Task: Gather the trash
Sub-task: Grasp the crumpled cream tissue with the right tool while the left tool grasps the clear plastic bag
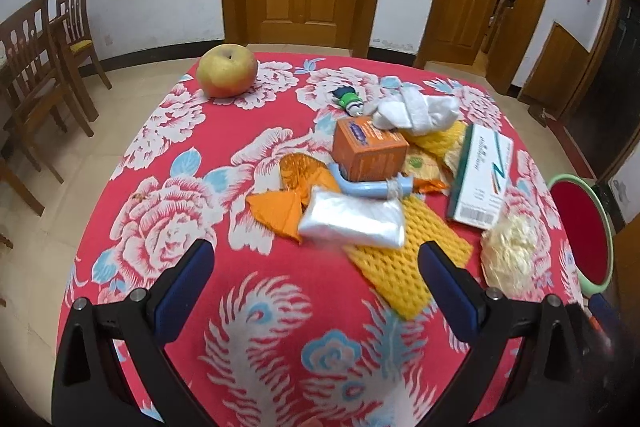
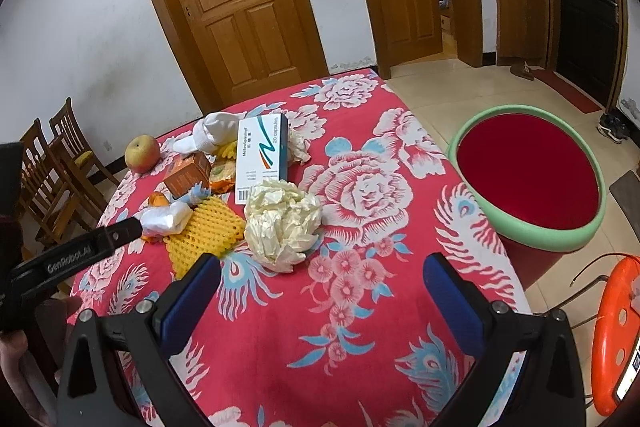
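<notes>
A pile of trash lies on the red floral tablecloth (image 1: 180, 187): a clear plastic bag (image 1: 352, 217), yellow foam fruit net (image 1: 404, 267), orange wrappers (image 1: 280, 207), an orange box (image 1: 370, 153), a white-and-green medicine box (image 1: 482, 175), a crumpled cream paper ball (image 1: 508, 251) and white cloth (image 1: 416, 109). My left gripper (image 1: 316, 255) is open and empty, just short of the plastic bag. My right gripper (image 2: 322, 267) is open and empty, close in front of the cream paper ball (image 2: 282, 223). The left gripper's finger (image 2: 120, 233) shows near the plastic bag (image 2: 166, 219).
An apple (image 1: 227, 75) sits at the table's far left corner. A red bin with a green rim (image 2: 528, 179) stands on the floor to the right of the table. An orange stool (image 2: 612, 339) is near right. Wooden chairs (image 1: 44, 59) stand left.
</notes>
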Demonstrator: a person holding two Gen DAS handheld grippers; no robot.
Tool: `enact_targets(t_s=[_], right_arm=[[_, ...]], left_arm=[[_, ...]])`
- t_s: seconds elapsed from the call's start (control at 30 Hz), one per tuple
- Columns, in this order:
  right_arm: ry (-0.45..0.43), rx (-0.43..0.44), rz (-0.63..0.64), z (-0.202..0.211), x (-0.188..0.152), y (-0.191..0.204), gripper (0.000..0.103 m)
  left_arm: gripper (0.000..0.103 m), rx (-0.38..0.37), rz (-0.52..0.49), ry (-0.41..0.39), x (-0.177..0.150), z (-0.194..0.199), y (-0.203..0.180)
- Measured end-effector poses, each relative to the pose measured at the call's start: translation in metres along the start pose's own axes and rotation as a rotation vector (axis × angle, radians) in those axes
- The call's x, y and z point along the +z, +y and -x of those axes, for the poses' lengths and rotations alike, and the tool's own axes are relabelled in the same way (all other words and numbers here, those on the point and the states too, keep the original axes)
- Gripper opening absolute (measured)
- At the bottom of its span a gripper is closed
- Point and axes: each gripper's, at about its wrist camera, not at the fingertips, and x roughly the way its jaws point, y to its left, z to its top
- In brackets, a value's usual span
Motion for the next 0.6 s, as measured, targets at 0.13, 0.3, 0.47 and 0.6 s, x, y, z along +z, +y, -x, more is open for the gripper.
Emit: enact_targets(t_s=[0.13,0.3,0.47,0.6], right_arm=[[0.012,-0.001,0.01,-0.01,0.004,0.002,0.103],[0.033,-0.006,0.013,-0.026,0.006,0.003,0.103],[0.051,-0.01,0.024,-0.038,0.009,0.006,0.103],[0.061,-0.002,0.029,-0.045,0.009,0.006,0.102]], left_arm=[[0.101,0.008,0.02,0.013,0.012,-0.015,-0.001],[0.101,0.015,0.029,0.043,0.017,-0.034,-0.002],[0.096,0.005,0.039,0.057,0.017,-0.046,0.001],[0.095,-0.024,0.053,0.062,0.016,-0.048,0.003]])
